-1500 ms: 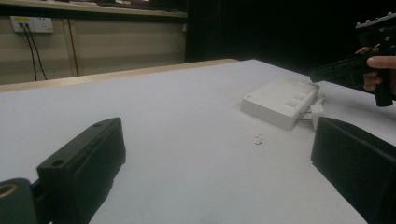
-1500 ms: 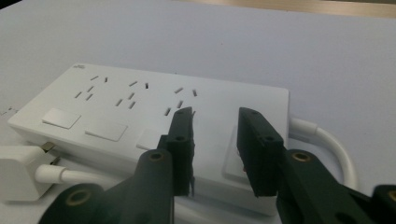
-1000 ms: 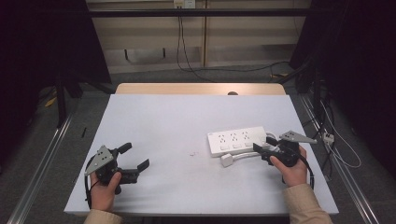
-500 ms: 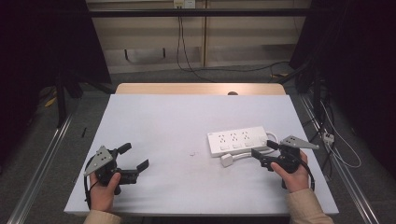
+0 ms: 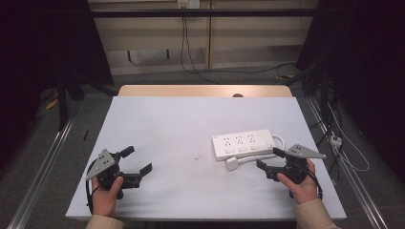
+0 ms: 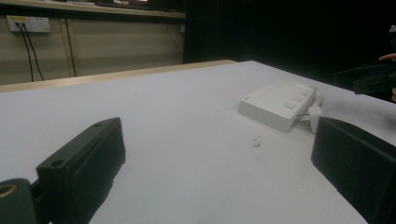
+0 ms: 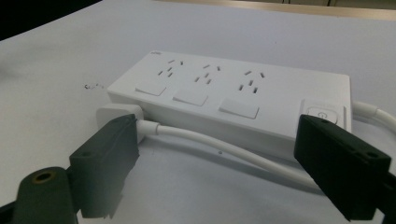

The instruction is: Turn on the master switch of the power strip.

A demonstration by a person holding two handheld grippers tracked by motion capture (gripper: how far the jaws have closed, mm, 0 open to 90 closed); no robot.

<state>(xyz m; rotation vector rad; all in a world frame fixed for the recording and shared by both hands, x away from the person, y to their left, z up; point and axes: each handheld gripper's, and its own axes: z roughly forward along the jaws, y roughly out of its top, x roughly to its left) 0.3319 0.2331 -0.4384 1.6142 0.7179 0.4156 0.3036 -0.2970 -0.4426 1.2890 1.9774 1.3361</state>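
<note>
In the high view, a white power strip (image 5: 244,144) lies flat on the white table (image 5: 191,119), right of centre in the frame, its long side running nearly left to right. Its white cable (image 5: 253,158) loops round the strip's right end and runs back along the near side to a white plug (image 5: 232,164), which rests on the table just below the strip's lower left corner.

The right gripper (image 5: 270,163) sits in the lower right of that frame, held in the person's right hand (image 5: 298,183), its jaws pointing left toward the strip and the cable. The jaws stand wide apart and have just been opening; nothing is clamped between them. In the right gripper view, the right gripper (image 7: 215,154) frames the strip's near side, with the cable (image 7: 224,150) passing across the gap between the two black jaws and the plug (image 7: 116,114) just behind the left jaw. The strip (image 7: 233,93) shows three socket groups, each with a switch below it, and a button at its right end.

The left gripper (image 5: 138,161) is in the lower left of the high view, held in the left hand (image 5: 106,195), well apart from the strip. Its jaws are spread and empty. In the left gripper view, the left gripper (image 6: 215,154) looks across bare table at the strip (image 6: 275,105) in the right of the frame, with a small speck (image 6: 256,141) on the table before it.
</note>
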